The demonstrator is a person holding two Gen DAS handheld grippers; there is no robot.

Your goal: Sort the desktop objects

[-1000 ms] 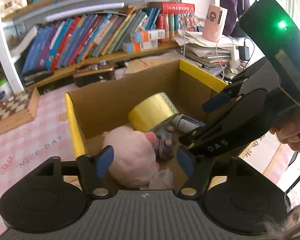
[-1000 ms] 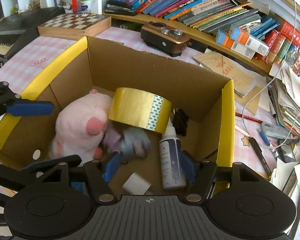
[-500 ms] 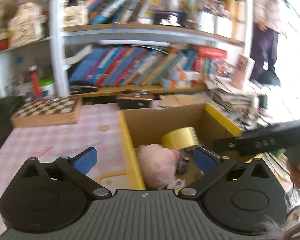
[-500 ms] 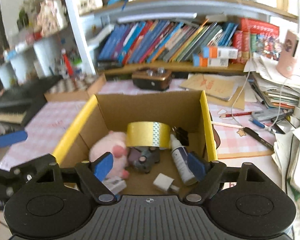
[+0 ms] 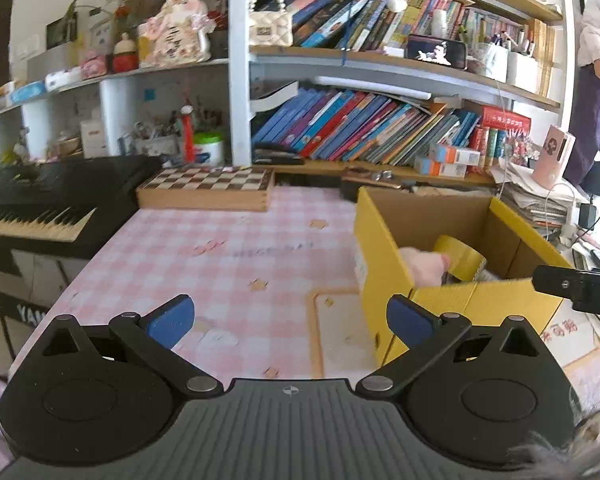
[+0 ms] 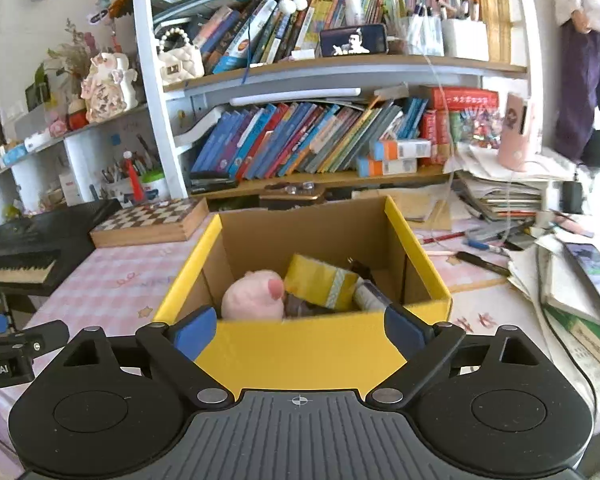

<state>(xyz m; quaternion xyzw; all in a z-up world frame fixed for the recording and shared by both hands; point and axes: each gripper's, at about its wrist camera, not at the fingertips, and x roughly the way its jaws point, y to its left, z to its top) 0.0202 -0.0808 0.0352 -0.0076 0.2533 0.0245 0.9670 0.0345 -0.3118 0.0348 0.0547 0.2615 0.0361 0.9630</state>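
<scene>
The cardboard box (image 6: 320,344) with yellow edges sits on the pink checked tabletop (image 5: 220,264). Inside it lie a pink plush toy (image 6: 252,296), a roll of yellow tape (image 6: 320,284) leaning next to the toy, and a small white bottle (image 6: 370,296) just beside the tape. A dark thing is under the tape, but it is too hidden to name.

The right hand-held gripper (image 6: 298,328) hangs in front of the box, just above its near wall. Its blue fingers are wide apart and hold nothing. The left hand-held gripper (image 5: 288,316) is to the left of the box, over the bare cloth. Its fingers are wide apart too, and empty.

It looks like the putting-in step is over. Pens (image 6: 480,264) and papers (image 6: 500,200) lie to the right of the box. The next move would probably be to reach for one of those, or to stop.
</scene>
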